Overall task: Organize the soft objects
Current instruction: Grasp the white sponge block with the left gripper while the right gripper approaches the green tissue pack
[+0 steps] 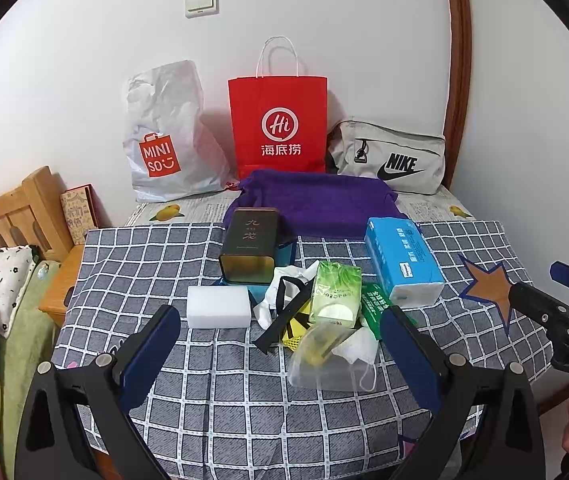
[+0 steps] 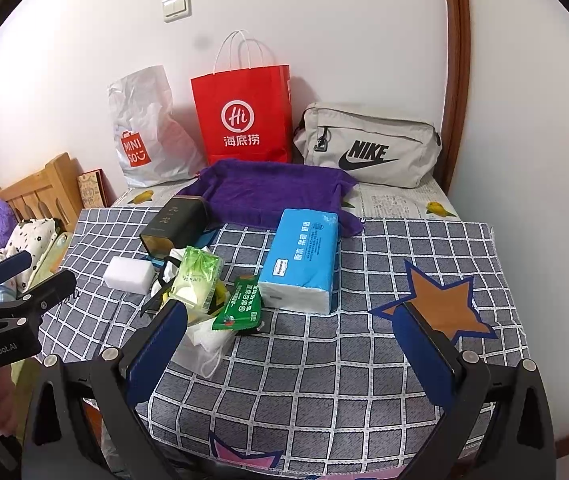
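Note:
A pile of soft things lies mid-table: a blue tissue pack (image 1: 402, 258) (image 2: 302, 260), a green tissue pack (image 1: 336, 294) (image 2: 196, 280), a white sponge block (image 1: 219, 306) (image 2: 129, 274), a green sachet (image 2: 240, 304), a face mask in a clear bag (image 1: 330, 354) and a folded purple towel (image 1: 316, 204) (image 2: 272, 192). My left gripper (image 1: 280, 346) is open and empty, just in front of the pile. My right gripper (image 2: 290, 342) is open and empty, low over the cloth in front of the blue pack.
A dark tea tin (image 1: 250, 246) (image 2: 174, 224) stands behind the sponge. Against the wall stand a Miniso bag (image 1: 164, 136), a red paper bag (image 1: 278, 120) and a grey Nike pouch (image 1: 392, 156). A bed with bedding (image 1: 0, 280) lies at left. The checked tablecloth (image 2: 364, 360) covers the table.

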Available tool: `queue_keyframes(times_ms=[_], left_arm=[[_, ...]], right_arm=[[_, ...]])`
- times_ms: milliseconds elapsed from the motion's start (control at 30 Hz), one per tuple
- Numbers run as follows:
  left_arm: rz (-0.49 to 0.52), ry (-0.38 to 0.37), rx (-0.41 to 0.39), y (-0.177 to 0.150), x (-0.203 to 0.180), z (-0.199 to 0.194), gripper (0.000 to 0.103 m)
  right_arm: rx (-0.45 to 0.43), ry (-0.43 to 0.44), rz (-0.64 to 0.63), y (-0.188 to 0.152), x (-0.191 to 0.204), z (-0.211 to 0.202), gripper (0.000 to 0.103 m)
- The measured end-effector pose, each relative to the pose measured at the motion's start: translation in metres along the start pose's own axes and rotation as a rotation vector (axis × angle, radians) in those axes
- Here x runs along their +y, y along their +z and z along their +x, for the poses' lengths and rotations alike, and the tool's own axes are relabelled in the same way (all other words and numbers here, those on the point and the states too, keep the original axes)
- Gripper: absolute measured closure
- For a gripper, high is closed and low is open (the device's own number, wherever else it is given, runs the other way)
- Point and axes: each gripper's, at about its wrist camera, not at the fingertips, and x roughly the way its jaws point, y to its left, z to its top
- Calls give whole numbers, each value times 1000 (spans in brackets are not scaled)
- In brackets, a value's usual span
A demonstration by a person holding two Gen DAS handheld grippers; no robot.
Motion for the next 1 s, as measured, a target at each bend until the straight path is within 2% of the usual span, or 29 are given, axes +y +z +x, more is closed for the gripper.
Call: queue_keyframes(times_ms=[500,767,1000], left_arm=[[-47,22,80,-6,25,44,2],[-102,31,137,-15,53,86,2],[-84,61,186,-20,60,129,2]], right_arm=[[59,2,3,-3,-4,33,1],[110,4,2,-9,-7,65,1],[162,7,-3,-16,-8,94,1]])
